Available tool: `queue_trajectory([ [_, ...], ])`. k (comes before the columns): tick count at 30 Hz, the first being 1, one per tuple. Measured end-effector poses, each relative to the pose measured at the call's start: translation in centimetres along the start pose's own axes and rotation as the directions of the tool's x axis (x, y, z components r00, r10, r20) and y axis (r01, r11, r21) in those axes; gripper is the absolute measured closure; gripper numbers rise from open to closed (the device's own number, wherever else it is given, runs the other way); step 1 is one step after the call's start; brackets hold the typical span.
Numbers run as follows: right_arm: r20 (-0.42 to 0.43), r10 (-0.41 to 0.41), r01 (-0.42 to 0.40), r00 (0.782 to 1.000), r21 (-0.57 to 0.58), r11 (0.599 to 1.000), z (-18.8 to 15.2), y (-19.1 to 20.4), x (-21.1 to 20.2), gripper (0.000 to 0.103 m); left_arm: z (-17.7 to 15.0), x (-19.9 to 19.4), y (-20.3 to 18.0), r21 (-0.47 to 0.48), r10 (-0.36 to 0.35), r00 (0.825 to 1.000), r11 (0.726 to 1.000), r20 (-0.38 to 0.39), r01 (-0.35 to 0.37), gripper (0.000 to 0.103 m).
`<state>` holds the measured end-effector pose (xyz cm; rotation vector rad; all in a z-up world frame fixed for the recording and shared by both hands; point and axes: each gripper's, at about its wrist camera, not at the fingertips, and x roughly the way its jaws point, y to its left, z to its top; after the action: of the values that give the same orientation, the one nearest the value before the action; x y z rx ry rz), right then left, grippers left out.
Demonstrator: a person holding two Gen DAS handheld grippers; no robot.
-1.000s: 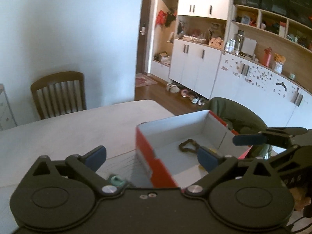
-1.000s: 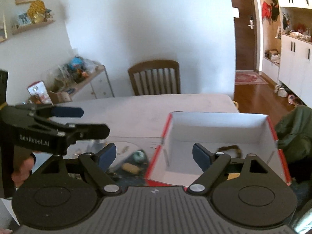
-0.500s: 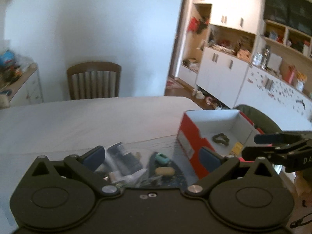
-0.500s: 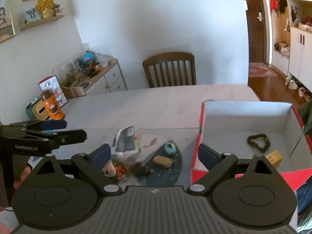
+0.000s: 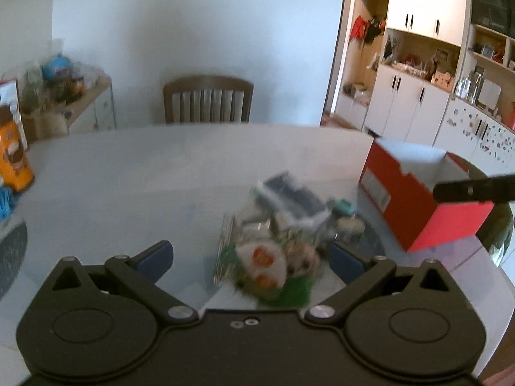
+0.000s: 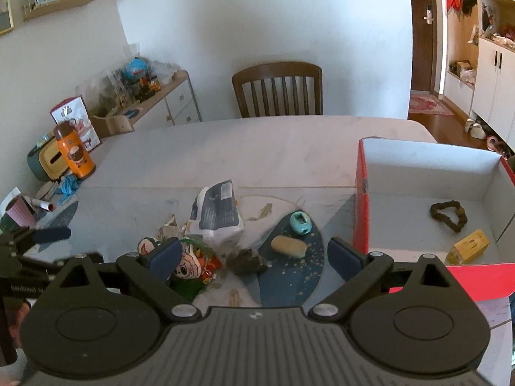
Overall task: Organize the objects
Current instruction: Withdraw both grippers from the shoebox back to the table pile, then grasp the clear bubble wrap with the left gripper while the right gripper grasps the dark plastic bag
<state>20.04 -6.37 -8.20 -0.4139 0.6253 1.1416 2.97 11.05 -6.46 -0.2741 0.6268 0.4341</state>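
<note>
Both grippers hover above the table (image 6: 289, 141), jaws spread wide and holding nothing: the left gripper (image 5: 251, 257) over the blurred snack pile, the right gripper (image 6: 254, 254) just short of the beige bar (image 6: 287, 246) and teal gadget (image 6: 300, 223) on the dark mat (image 6: 289, 276). At three o'clock sits the red box (image 6: 362, 212), holding a brown scrunchie (image 6: 449, 215) and a yellow block (image 6: 468, 246).

The pile of packets (image 5: 273, 234) looks smeary in the left wrist view. The right claw's (image 5: 476, 189) finger is cut off at the edge. The red box (image 6: 362, 199) runs off the right side.
</note>
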Motion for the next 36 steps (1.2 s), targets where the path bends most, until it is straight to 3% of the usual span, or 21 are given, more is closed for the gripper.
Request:
queue_trajectory([
  [6, -0.041, -0.031, 0.030, 0.999, -0.021, 0.999, -0.5, 0.9, 2.2, 0.005, -2.0, 1.6, 1.2, 0.002, -0.016, 0.998, 1.000, -0.052, 0.016, 0.001],
  [13, -0.095, -0.058, 0.054, 0.994, -0.048, 0.997, -0.7, 1.2, 5.7, 0.006, -3.6, 4.2, 1.8, 0.076, -0.001, 0.995, 0.997, -0.095, 0.008, 0.001],
  [25, -0.154, -0.103, 0.091, 0.983, -0.081, 0.993, -0.9, 1.9, 11.5, 0.006, -5.2, 6.7, 2.3, 0.115, -0.009, 0.992, 0.993, -0.128, 0.024, 0.001],
  [32, -0.195, -0.122, 0.100, 0.973, -0.119, 0.988, -1.4, 2.3, 14.2, 0.006, -5.5, 7.8, 2.4, 0.124, -0.019, 0.988, 0.992, -0.154, 0.038, 0.009],
  [36, -0.206, -0.122, 0.089, 0.971, -0.162, 0.983, -1.5, 2.9, 15.0, 0.012, -5.7, 8.2, 2.6, 0.131, -0.009, 0.988, 0.991, -0.157, 0.030, 0.019],
])
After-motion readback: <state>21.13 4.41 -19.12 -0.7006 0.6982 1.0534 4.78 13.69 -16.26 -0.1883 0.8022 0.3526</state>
